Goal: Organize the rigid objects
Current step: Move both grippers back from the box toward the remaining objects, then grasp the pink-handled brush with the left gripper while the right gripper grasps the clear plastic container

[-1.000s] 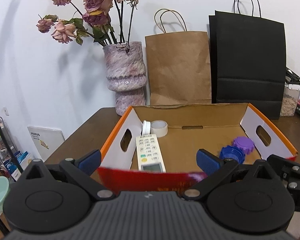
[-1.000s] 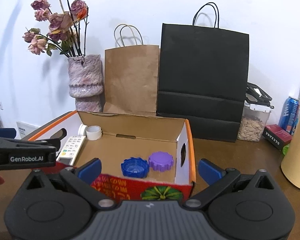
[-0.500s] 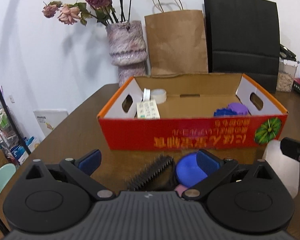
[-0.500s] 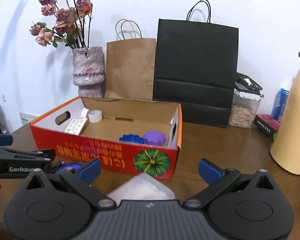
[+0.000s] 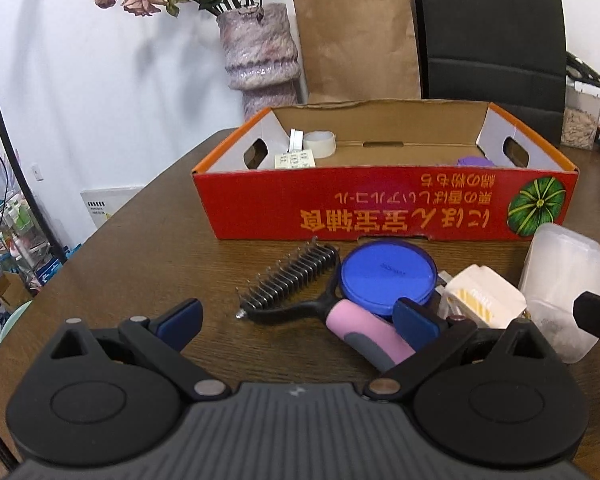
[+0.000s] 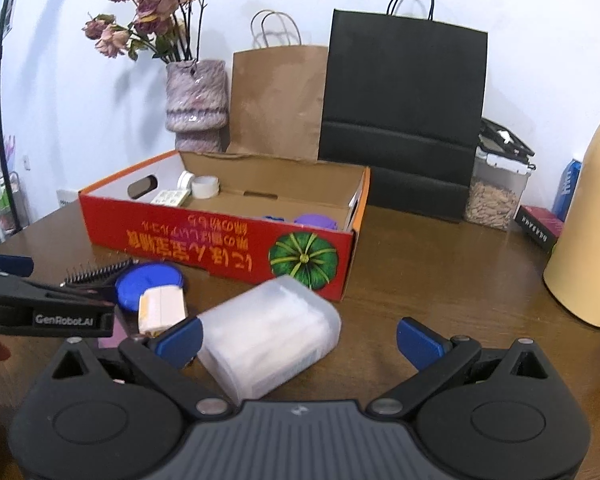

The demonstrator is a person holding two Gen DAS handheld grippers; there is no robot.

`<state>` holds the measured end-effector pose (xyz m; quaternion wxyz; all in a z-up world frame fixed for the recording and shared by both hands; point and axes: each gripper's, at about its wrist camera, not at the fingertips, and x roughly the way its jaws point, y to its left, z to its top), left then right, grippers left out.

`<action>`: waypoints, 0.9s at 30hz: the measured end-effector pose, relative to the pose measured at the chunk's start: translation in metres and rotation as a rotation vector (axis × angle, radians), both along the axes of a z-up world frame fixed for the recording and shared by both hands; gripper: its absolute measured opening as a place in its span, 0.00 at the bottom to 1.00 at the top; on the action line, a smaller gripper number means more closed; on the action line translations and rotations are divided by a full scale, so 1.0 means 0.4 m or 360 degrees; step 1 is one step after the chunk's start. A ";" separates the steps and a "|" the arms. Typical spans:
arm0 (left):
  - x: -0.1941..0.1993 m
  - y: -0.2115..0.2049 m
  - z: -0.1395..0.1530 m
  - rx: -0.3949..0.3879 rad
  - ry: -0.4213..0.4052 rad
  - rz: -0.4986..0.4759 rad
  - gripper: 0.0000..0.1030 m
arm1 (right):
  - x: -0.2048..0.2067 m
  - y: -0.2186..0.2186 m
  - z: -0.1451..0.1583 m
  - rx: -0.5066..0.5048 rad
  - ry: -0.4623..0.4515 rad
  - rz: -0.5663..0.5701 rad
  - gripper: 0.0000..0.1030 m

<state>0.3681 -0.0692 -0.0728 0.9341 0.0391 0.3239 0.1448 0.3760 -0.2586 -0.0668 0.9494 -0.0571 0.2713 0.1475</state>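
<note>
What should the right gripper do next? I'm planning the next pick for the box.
Probably ease the open right gripper forward and left around the translucent container; it lies on the table outside the red box, partly between the fingers.

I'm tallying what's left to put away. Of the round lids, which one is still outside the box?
The big flat blue lid on the table in front of the red box, beside the comb. The purple lid and ridged blue lid lie inside.

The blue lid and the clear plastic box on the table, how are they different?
The blue lid is round, flat and solid blue; the clear plastic box is blocky, taller and frosted see-through. The lid lies flat against the brush's pink handle; the box lies tipped on its side nearer the right gripper. Both sit on the table, outside the red cardboard box.
</note>
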 end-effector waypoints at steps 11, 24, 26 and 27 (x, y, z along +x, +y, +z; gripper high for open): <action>0.004 -0.010 -0.006 0.0014 -0.0002 0.0016 1.00 | 0.016 0.008 -0.029 -0.0018 0.0074 0.0033 1.00; 0.014 -0.002 -0.016 -0.0054 0.0039 -0.0046 1.00 | 0.026 0.003 -0.037 0.0000 0.0081 0.0019 1.00; 0.012 0.001 -0.015 -0.0054 0.0048 -0.0071 1.00 | 0.028 0.005 -0.039 -0.0002 0.0085 0.0023 1.00; 0.009 0.005 -0.015 -0.0054 0.0051 -0.0086 1.00 | 0.028 0.006 -0.041 -0.0005 0.0087 0.0026 1.00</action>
